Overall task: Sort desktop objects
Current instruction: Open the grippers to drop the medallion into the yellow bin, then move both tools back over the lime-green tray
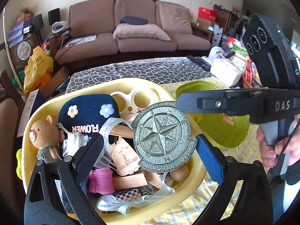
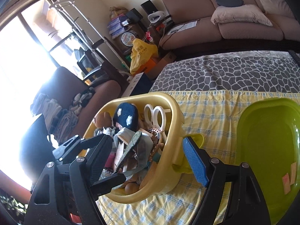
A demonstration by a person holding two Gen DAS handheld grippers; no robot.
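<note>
A yellow tub [image 1: 120, 83] holds a pile of small objects. On top leans a round grey-green compass patch [image 1: 161, 136], seen edge-on in the right wrist view [image 2: 131, 146]. My left gripper [image 1: 150, 138] is open, its pads standing on either side of the patch without pressing it. My right gripper [image 2: 146, 138] is open too, its black pad over the pile and its blue pad outside the tub's rim [image 2: 168, 172]. One of its fingers [image 1: 206, 101] reaches in from the right above the patch. A green bowl [image 2: 266, 135] beside the tub holds wooden pieces [image 2: 289, 176].
In the tub lie a bear figure [image 1: 44, 136], a navy "FLOWER" pouch [image 1: 88, 116], a white ring piece [image 1: 131, 97], a cat tag [image 1: 123, 153], a pink roll [image 1: 102, 180] and wooden blocks [image 1: 129, 181]. A hand [image 1: 270, 150] grips the right gripper's handle. A white box [image 1: 226, 71] stands at the table's far right.
</note>
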